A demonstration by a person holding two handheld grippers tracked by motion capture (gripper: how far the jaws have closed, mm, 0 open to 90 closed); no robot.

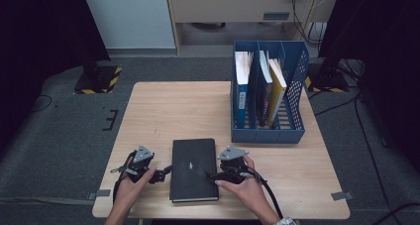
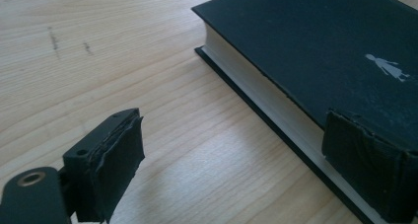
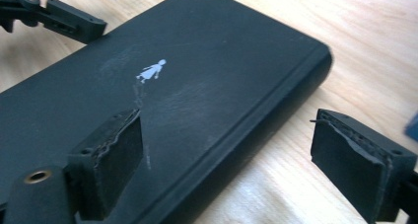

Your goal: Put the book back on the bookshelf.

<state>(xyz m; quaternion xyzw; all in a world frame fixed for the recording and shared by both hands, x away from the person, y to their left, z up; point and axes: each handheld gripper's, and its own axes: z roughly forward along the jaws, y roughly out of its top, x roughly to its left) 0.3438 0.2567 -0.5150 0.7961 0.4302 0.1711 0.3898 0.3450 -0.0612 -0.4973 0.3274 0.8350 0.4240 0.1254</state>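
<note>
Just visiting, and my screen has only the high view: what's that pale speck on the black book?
Observer: In the right gripper view it's a small white figure in a dress, printed on the black book.
Operator: Is it being gripped on the left?
Observer: No. The left gripper is open, one fingertip by the white page edge, the other over bare table.
Operator: And on the right?
Observer: The right gripper is open too, straddling the spine.

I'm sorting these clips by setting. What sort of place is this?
Probably a lab or office workroom set up for recording: a small wooden table on grey carpet, black stands with hazard-striped bases, and loose cables on the floor.
</note>
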